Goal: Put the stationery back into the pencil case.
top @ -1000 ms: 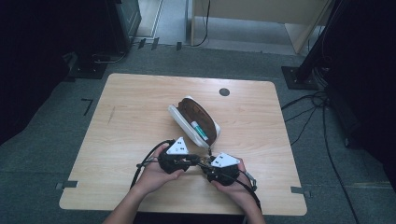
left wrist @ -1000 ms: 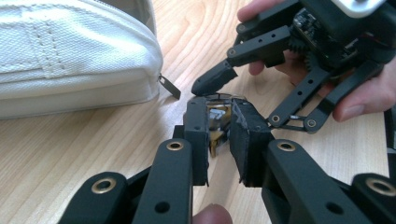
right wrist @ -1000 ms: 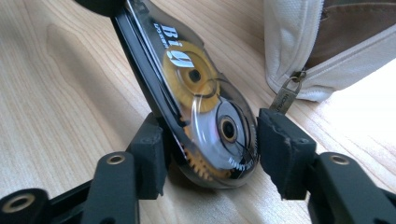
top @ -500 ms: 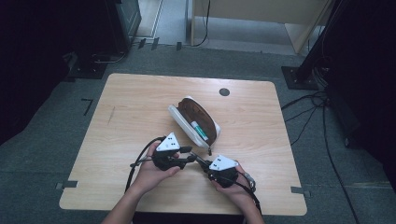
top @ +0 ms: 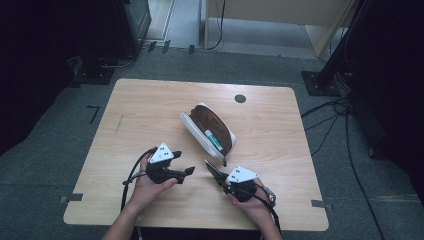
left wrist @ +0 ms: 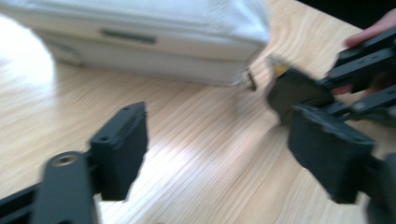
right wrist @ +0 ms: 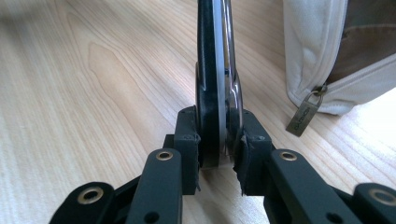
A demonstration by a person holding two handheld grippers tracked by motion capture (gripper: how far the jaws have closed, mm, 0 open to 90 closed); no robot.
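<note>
Right gripper (right wrist: 217,154) is clamped on a thin black-and-silver tool (right wrist: 215,70), lower middle of the high view, just below the open pencil case (top: 209,127). Left gripper (left wrist: 219,154) has just been opening, jaws wide with nothing between them

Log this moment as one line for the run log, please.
left gripper: open, jaws just opened, nothing between | right gripper: shut on black folded tool | pouch: unzipped, open on table
</note>
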